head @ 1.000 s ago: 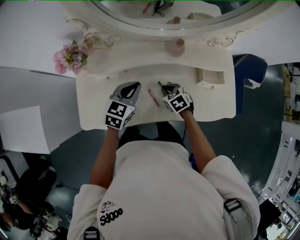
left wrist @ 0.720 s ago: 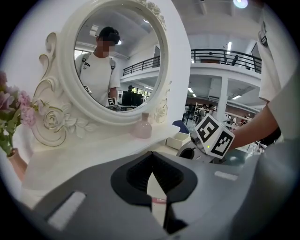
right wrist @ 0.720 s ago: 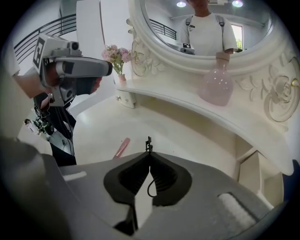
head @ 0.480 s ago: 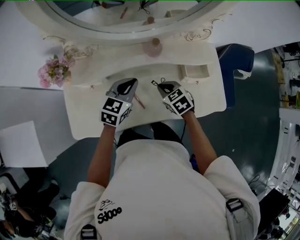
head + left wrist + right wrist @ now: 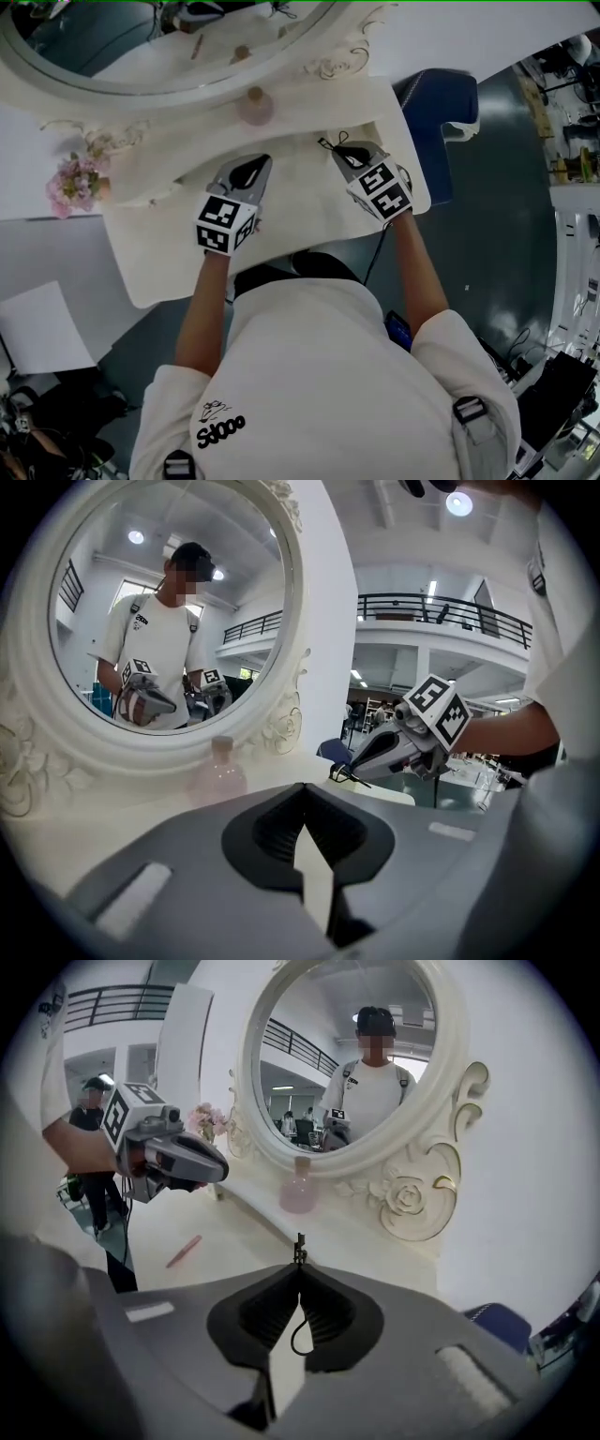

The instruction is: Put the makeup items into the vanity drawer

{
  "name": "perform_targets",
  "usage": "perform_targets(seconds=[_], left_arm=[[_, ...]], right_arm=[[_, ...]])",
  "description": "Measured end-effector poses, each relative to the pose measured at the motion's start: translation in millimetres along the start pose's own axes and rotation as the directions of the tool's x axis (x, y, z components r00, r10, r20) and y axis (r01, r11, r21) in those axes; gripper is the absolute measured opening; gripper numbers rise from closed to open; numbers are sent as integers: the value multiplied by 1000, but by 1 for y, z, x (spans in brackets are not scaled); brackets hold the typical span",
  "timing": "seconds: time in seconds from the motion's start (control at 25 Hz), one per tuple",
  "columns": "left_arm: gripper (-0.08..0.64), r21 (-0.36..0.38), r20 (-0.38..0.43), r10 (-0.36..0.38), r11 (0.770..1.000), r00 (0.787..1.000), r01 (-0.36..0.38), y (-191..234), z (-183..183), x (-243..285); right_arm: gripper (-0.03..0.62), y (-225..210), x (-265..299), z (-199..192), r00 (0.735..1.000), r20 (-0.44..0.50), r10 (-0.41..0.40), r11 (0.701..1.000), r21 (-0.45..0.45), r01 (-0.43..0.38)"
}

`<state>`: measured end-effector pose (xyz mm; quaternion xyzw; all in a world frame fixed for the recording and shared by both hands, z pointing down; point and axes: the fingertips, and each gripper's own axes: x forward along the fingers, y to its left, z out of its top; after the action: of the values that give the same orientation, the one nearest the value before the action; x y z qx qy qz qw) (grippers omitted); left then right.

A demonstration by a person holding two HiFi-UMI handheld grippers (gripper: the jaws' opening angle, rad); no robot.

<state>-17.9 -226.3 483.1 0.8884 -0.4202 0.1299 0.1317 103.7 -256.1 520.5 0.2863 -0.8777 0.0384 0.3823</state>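
Both bare forearms reach out from the person's white sleeves over the near edge of the vanity top [image 5: 309,220]. The left gripper [image 5: 261,164] points toward the far side, tilted slightly down; its jaws meet at the tips with nothing between them. The right gripper [image 5: 336,148] slants down more steeply, aimed far and left, its jaws pinched on a thin black wire item [image 5: 299,1244] whose end pokes out past the tips. A pink pencil [image 5: 184,1251] lies flat on the top, near the left gripper. A pink bottle [image 5: 255,108] stands at the far edge under the oval mirror [image 5: 169,70], pink flowers [image 5: 75,183] at the far left, a blue chair [image 5: 436,103] right of the vanity
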Motion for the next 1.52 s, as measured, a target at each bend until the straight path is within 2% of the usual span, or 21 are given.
perform_targets(seconds=[0.2, 0.48, 0.68, 1.04, 1.2, 1.4, 1.52], left_arm=[[18, -14, -2, -2, 1000, 1000, 2, -11, -2, 16], [18, -52, -2, 46, 998, 999, -46, -6, -10, 25], [18, -72, -12, 92, 993, 996, -92, 1, -17, 29], [18, -103, -18, 161, 981, 987, -162, 6, -23, 23], [18, -119, -24, 185, 975, 982, -187, 8, -27, 20], [18, -125, -30, 193, 973, 981, -195, 8, -30, 17], [18, -123, -37, 192, 973, 981, -195, 8, -32, 14]], right_arm=[[9, -33, 2, -31, 994, -106, -20, 997, -74, 13], [11, -51, 26, -68, 966, -258, -9, 974, -223, -50], [11, -57, 42, -77, 952, -306, 15, 950, -292, -109], [12, -63, 60, -93, 928, -368, 54, 932, -316, -179], [14, -63, 64, -95, 924, -375, 70, 935, -299, -192], [22, -65, 67, -93, 928, -368, 65, 939, -291, -181], [70, -67, 66, -90, 936, -349, 55, 950, -270, -157]])
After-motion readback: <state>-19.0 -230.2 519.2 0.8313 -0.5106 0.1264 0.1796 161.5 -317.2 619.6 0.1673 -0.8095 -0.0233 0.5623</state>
